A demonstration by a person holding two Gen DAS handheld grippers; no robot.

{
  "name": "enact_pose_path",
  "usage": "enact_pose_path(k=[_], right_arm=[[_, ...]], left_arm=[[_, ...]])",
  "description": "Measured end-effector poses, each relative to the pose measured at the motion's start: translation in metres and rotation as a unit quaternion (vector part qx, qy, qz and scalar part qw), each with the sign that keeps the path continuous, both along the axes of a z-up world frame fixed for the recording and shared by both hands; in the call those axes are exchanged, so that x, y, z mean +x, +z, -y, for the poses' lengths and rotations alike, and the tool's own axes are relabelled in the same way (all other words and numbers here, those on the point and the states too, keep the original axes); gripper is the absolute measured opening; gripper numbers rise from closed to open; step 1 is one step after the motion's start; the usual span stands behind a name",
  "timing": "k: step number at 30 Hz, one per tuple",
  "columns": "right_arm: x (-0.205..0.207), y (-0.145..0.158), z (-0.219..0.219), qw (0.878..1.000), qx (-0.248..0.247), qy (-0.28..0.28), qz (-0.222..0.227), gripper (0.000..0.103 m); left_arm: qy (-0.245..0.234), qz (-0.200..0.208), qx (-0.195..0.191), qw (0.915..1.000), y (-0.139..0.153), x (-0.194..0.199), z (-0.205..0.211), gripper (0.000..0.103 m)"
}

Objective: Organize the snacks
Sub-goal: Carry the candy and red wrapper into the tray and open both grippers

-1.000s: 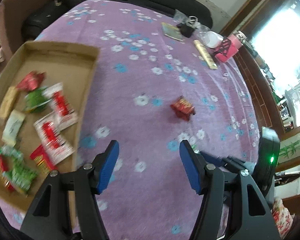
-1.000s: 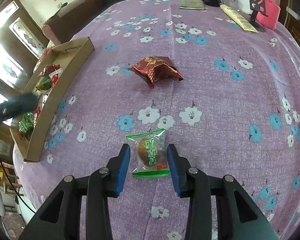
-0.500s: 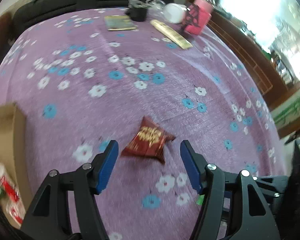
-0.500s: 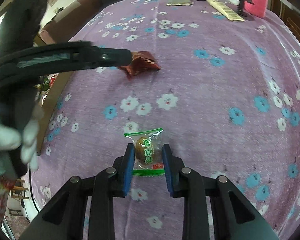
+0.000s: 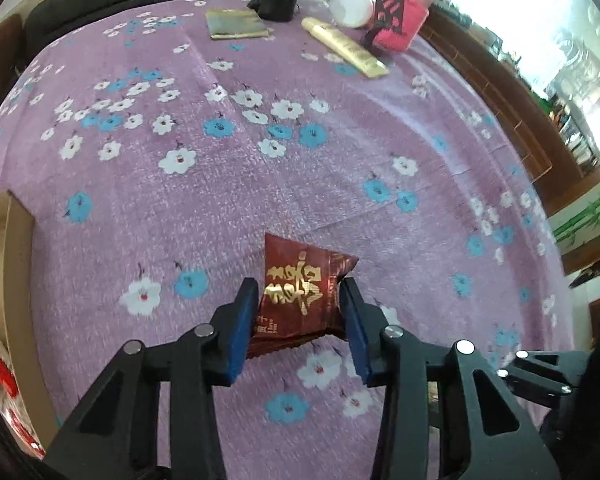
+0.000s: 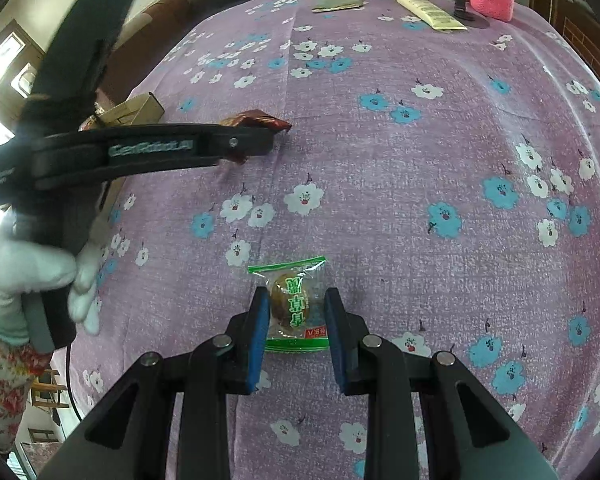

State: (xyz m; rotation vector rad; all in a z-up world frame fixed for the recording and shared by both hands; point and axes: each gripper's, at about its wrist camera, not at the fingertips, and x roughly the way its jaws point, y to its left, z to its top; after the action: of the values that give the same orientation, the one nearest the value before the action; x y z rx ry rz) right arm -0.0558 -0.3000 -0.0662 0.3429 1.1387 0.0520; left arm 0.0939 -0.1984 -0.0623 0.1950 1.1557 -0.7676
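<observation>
Purple cloth [image 5: 219, 208] printed with white and blue flowers covers the whole surface. On it, the left gripper [image 5: 300, 316] is closing its blue pads onto the sides of a dark red snack packet [image 5: 300, 292] with gold lettering; the packet's lower edge is hidden between the fingers. The right gripper [image 6: 295, 332] is clamped on a clear, green-edged snack packet [image 6: 295, 304] lying flat, its bottom corners covered by the pads. A cardboard tray [image 5: 15, 280] is cut off at the left edge, showing only slivers of red wrappers. A white-gloved hand [image 6: 31, 280] grips the left tool's handle. Far clutter is hard to make out.
</observation>
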Motion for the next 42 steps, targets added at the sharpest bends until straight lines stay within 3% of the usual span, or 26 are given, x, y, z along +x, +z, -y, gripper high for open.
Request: enact_pose_path(k=[11, 17, 24, 32, 42], right_arm=[[0.017, 0.012, -0.03, 1.0, 0.01, 0.023, 0.015, 0.026], [0.039, 0.025, -0.066, 0.998, 0.02, 0.048, 0.029, 0.026], [0.073, 0.04, -0.114, 0.996, 0.031, 0.073, 0.042, 0.026], [0.125, 0.056, -0.177, 0.993, 0.024, 0.099, 0.06, 0.026], [0.186, 0.042, -0.222, 0.994, -0.02, 0.096, 0.053, 0.026]], left_arm=[[0.086, 0.009, -0.06, 0.9945, 0.045, -0.022, -0.086, 0.043], [0.158, 0.028, -0.054, 0.9856, 0.061, -0.02, -0.161, 0.043], [0.224, 0.028, -0.046, 0.9732, 0.058, -0.009, -0.237, 0.044], [0.236, 0.025, -0.042, 0.9706, 0.048, 0.013, -0.281, 0.044], [0.232, 0.031, -0.038, 0.9716, 0.039, 0.052, -0.3, 0.044]])
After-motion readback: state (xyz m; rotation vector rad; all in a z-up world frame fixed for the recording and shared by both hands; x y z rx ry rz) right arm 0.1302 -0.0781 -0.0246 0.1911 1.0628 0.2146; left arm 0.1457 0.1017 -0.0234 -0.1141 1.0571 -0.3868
